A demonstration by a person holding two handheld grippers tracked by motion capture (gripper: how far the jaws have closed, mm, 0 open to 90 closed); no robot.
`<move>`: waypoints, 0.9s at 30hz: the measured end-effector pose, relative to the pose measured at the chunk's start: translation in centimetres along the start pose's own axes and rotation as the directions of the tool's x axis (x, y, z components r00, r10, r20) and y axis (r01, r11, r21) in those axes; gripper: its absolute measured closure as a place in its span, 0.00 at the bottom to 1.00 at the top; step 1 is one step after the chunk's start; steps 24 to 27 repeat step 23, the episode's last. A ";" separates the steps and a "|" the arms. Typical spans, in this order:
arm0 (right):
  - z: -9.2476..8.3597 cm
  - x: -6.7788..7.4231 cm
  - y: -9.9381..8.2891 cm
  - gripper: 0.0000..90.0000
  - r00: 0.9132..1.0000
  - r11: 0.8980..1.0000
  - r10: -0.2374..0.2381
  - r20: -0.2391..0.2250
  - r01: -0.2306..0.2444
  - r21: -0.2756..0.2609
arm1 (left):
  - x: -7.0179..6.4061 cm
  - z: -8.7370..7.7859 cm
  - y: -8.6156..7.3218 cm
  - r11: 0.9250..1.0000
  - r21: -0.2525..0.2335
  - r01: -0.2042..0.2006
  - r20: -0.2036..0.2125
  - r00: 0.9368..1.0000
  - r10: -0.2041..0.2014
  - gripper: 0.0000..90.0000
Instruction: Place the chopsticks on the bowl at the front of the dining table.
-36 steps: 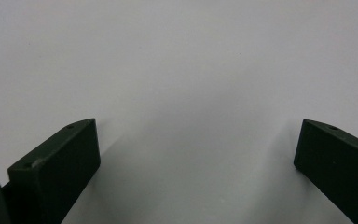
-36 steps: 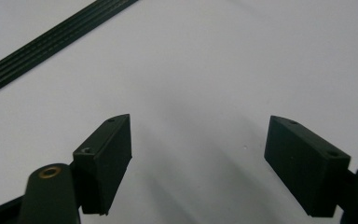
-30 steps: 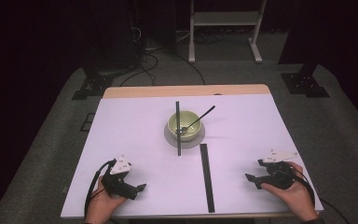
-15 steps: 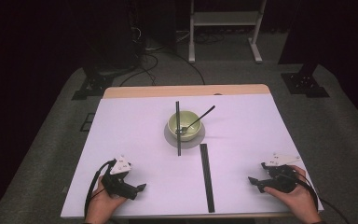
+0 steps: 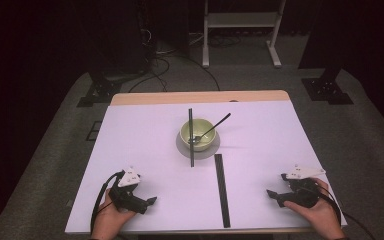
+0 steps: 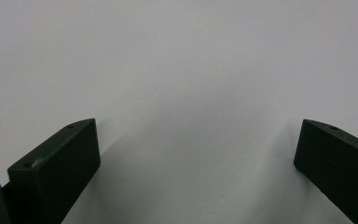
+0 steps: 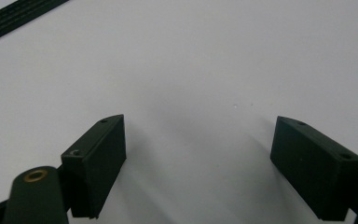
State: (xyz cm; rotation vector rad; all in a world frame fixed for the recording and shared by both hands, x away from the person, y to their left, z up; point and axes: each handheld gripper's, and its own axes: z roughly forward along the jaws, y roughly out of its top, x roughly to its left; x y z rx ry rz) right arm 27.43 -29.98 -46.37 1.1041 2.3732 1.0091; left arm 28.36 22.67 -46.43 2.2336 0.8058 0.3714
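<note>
The bowl with what may be a spoon sits mid-frame untouched; my left gripper and right gripper rest spread and empty, so reaching comes next.

No readable text, labels, or numbers anywhere

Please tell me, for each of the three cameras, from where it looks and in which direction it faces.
High view: above the person's side, facing forward and down on the white table, bowl, both hands and grippers.
Left gripper view: rides the left gripper, facing bare table between its open jaws.
Right gripper view: rides the right gripper, jaws open, toward the near black strip.
Shared: that strip and the tabletop.
</note>
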 end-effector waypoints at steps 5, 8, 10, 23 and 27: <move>0.0 0.0 -0.2 0.18 1.000 1.000 0.000 -0.002 0.000 -0.012 | 0.0 0.0 0.0 1.000 0.000 0.000 0.000 1.000 0.000 0.00; 0.0 0.0 -0.2 0.18 1.000 1.000 0.000 -0.002 0.000 -0.013 | 0.0 0.0 0.0 1.000 0.001 -0.001 0.000 1.000 0.001 0.00; 0.0 0.0 -0.2 0.18 1.000 1.000 0.000 -0.002 0.000 -0.013 | 0.0 0.0 0.0 1.000 0.001 -0.001 0.000 1.000 0.001 0.00; 0.0 0.0 -0.2 0.18 1.000 1.000 -0.001 -0.001 0.001 -0.013 | 0.0 0.0 0.0 1.000 0.000 0.001 0.000 1.000 -0.001 0.00; 0.0 0.0 -0.2 0.18 1.000 1.000 -0.001 -0.001 0.001 -0.013 | 0.0 0.0 0.0 1.000 0.000 0.001 0.000 1.000 -0.001 0.00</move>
